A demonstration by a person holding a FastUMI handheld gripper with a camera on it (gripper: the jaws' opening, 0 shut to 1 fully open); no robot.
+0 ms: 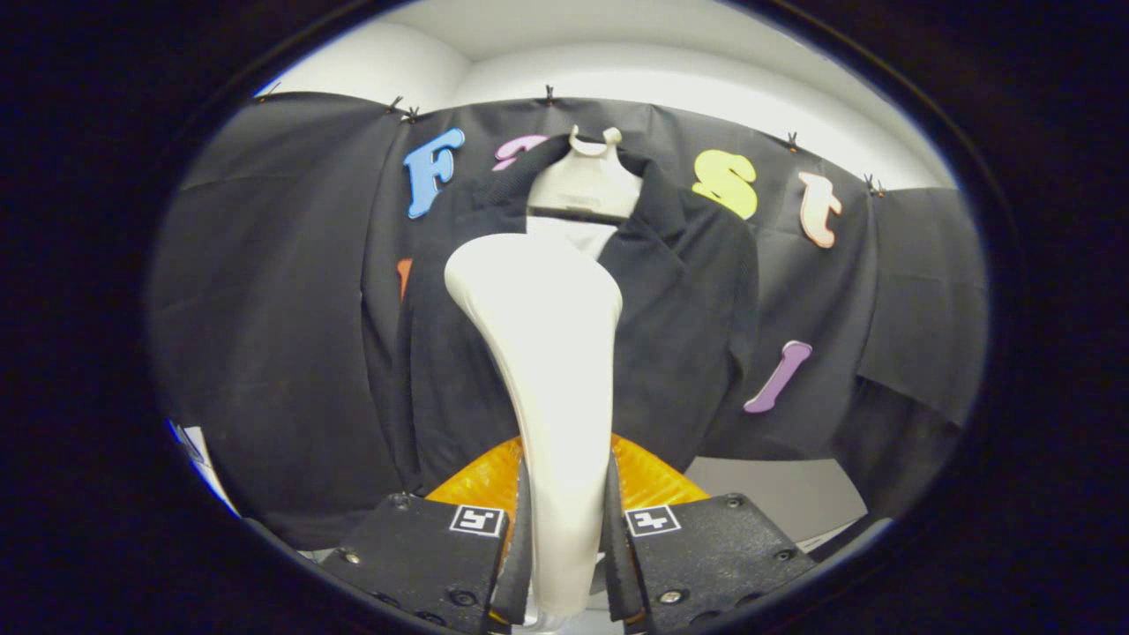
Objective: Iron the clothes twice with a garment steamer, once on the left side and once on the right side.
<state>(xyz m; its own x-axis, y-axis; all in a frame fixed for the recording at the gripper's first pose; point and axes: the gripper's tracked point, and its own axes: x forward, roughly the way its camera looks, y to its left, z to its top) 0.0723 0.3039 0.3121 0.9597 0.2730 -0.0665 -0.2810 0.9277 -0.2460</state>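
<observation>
Gripper (564, 538): both fingers (522, 547) clamp the white garment steamer (547, 353), held upright between them. Beyond them, a dark jacket (688, 335) hangs on a white hanger (586, 181).

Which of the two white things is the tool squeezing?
The tall white steamer, clamped between the fingers of the tool. The other white thing, the hanger, sits beyond it, holding the dark jacket.

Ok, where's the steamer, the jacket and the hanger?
steamer (542, 353): gripper view, middle of its body, held between the fingers.
jacket (688, 317): gripper view, front panel beyond the steamer.
hanger (584, 181): gripper view, its broad neck piece.
</observation>
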